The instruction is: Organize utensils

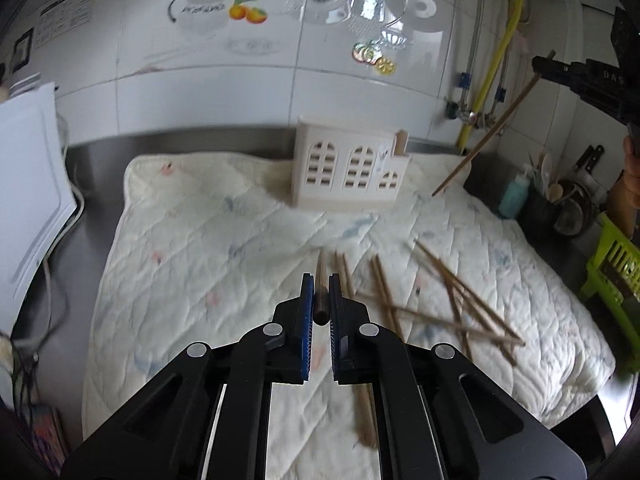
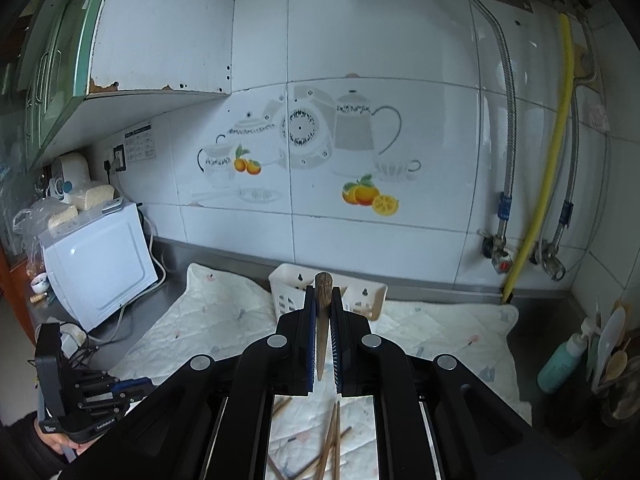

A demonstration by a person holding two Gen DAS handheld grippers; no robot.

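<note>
My left gripper (image 1: 320,300) is clamped on one chopstick (image 1: 321,280) and my right gripper (image 2: 322,332) on another (image 2: 322,312), both above the quilted mat (image 1: 200,260), loose chopsticks (image 1: 460,300) toward its right edge, bare mat before the holder (image 1: 344,168) at its back edge.

The chopsticks (image 1: 464,300) look like matt brown wood, scattered at lower right on a quilted cloth mat (image 1: 224,240) — soft, stitched, off-white. The utensil holder (image 1: 348,168) at centre looks like smooth cream plastic. Behind, wall tiles (image 2: 380,40) are glossy white; the countertop (image 1: 92,216) at left is brushed metal — dull grey
</note>
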